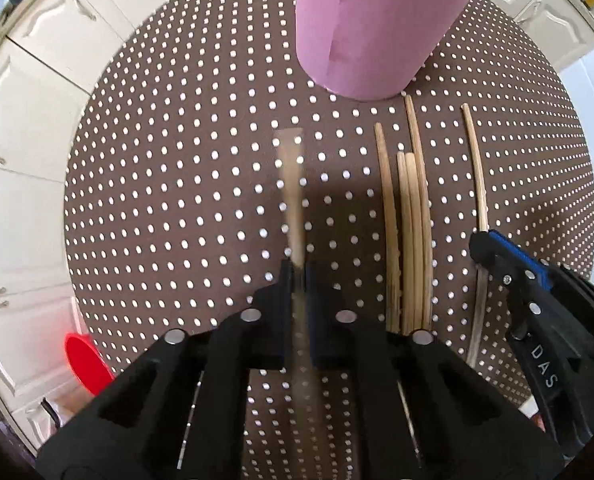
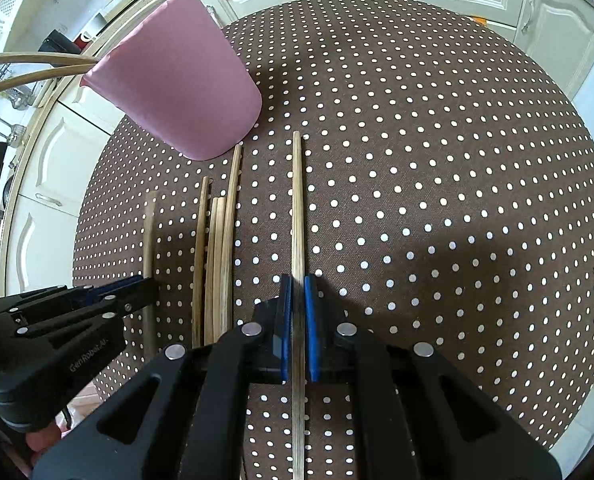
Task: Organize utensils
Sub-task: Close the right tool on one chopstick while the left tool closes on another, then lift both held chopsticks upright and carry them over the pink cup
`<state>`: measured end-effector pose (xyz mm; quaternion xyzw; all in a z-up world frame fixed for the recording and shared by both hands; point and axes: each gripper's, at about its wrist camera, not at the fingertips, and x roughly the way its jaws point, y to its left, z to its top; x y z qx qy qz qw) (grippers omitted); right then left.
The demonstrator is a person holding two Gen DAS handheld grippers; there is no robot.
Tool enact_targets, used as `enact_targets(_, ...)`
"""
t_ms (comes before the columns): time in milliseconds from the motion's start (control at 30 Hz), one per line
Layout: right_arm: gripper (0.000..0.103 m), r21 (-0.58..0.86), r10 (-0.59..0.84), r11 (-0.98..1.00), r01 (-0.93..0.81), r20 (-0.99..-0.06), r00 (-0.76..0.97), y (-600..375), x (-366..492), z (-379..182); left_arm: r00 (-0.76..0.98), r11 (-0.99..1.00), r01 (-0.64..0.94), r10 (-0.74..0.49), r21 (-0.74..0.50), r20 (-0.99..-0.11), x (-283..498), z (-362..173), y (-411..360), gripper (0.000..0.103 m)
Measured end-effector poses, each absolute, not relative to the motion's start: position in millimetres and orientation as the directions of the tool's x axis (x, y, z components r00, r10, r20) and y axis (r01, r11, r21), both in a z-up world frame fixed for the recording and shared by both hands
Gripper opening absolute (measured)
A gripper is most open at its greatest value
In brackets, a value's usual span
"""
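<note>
Bamboo chopsticks lie on a brown dotted tablecloth [image 2: 417, 160] in front of a pink holder [image 2: 177, 80], which stands at the far left of the right wrist view with two sticks already rising from its mouth. Left to right in that view: the left gripper [image 2: 145, 292], closed on a single chopstick [image 2: 150, 232]; a loose bundle of four chopsticks [image 2: 217, 248] lying close together on the cloth; then the right gripper [image 2: 298, 320], its blue-padded jaws pinched tight on another chopstick [image 2: 297, 200] that runs forward between them. The left wrist view confirms the left grip: the jaws meet on a blurred stick, with almost no gap left.

Step in hand, by judgement: both claws have each taken one stick for the holder. The next move calls for lifting each stick clear of the cloth, tilting it upright over the holder's mouth, and releasing without knocking the sticks already inside. Four sticks would then remain to collect.
</note>
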<state>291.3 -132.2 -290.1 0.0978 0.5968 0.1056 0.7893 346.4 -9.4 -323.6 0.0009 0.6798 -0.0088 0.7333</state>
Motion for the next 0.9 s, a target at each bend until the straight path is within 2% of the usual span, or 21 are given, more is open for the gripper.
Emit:
enact_targets(200, 0.005, 0.297, 0.285, 0.955, -0.003, -0.914, 0.287, -142, 281, -286, 0.101, 1.0, 0.026, -0.02, -0.017, -0.995, 347, -316, -10, 0.006)
enact_targets(433, 0.005, 0.321, 0.287, 0.947, 0.037, -0.888, 0.359, -155, 272, -268, 0.129, 0.999, 0.0, -0.037, -0.037, -0.991, 313, -289, 23, 0.006)
enact_targets(633, 0.005, 0.333, 0.292, 0.943, 0.027, -0.861, 0.417, -157, 265, -244, 0.152, 0.999, -0.015, -0.035, -0.037, -0.988, 304, -276, 35, 0.006)
enact_targets(900, 0.005, 0.346, 0.304, 0.938, -0.006, -0.817, 0.49, -157, 257, -220, 0.24, 0.997, -0.035, -0.056, -0.067, -0.969, 280, -229, 56, 0.006)
